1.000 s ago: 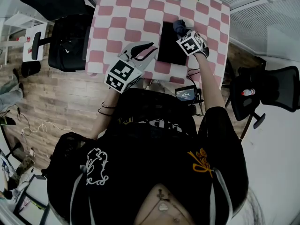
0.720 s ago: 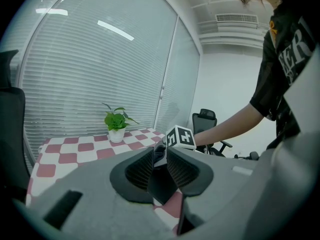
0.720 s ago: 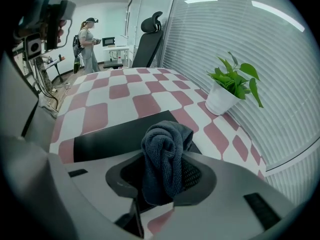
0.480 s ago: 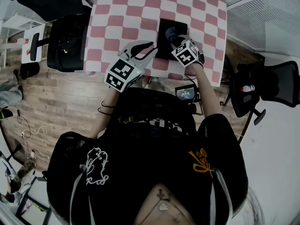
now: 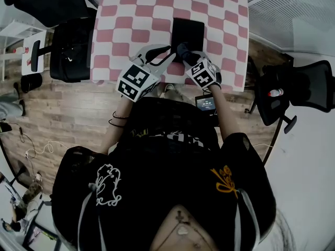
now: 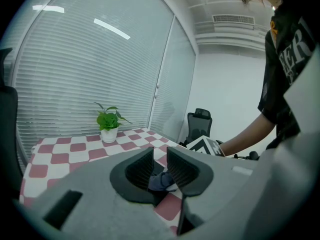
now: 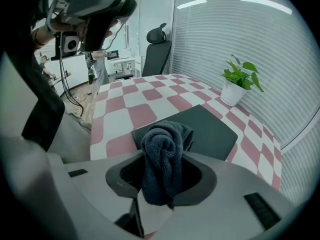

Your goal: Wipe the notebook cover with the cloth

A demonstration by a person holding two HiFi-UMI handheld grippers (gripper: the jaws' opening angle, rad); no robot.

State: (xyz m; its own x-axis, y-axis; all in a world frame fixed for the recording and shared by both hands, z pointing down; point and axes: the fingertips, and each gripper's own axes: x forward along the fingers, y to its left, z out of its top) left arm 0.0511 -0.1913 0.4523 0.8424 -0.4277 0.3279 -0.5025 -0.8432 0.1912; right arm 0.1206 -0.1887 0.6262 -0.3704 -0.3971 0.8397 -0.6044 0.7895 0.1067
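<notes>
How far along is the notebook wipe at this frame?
Done: the cloth is gripped in the right claw. In hand: it sits at the near edge of the dark notebook; contact is unclear. The left claw is open and empty, left of the notebook. Left: nothing shows how much cover has been wiped.

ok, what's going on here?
A person stands at a checkered table with a claw in each hand. The right claw is shut on a dark cloth, at the near edge of a black notebook lying flat on the table. The left claw is open and empty, hovering just beside it. Whether the cloth touches the cover can't be told.
</notes>
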